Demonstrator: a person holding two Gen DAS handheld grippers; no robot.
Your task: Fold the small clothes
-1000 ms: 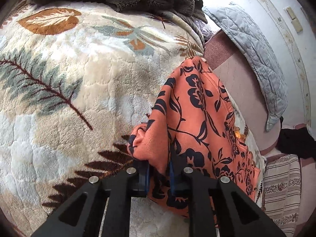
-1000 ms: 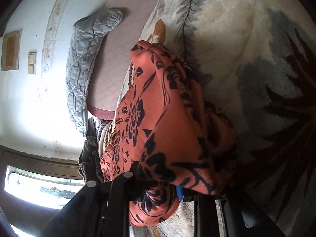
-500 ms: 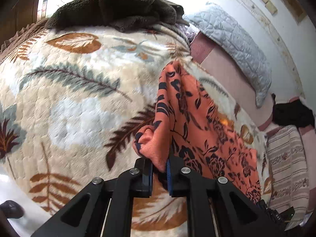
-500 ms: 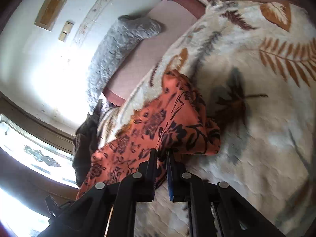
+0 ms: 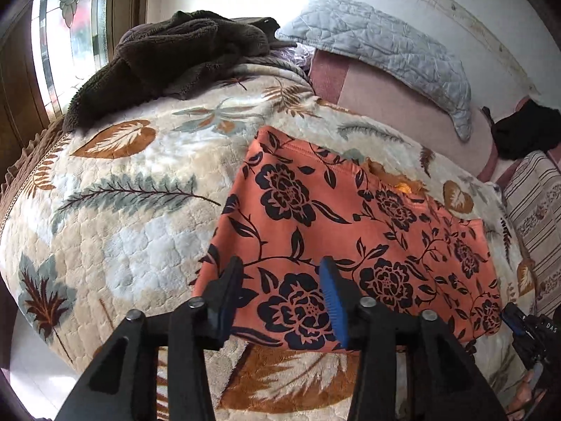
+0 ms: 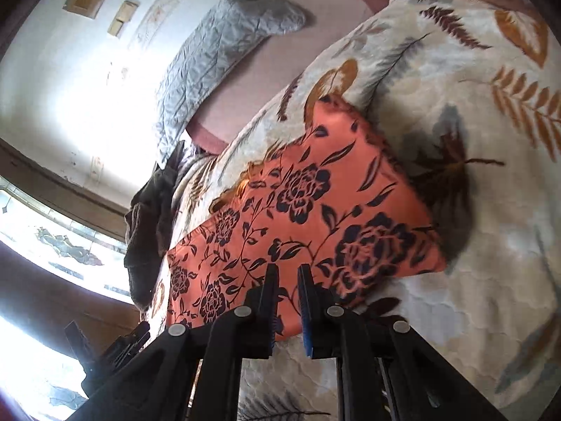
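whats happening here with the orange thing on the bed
A person is folding an orange floral garment on a leaf-patterned blanket, with a handheld claw in each hand. The garment lies flat on the blanket as a folded rectangle, and neither claw grips it. The left claw is opening just above the near edge, with nothing pinched. The right claw is nearly closed, its jaws just parting and empty, near the same edge. A dark brown fleece is heaped at the far end.

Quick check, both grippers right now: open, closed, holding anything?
Left gripper: jaws opening, nothing gripped; orange floral garment lies flat beyond.
Right gripper: jaws opening, a narrow gap, nothing between them.
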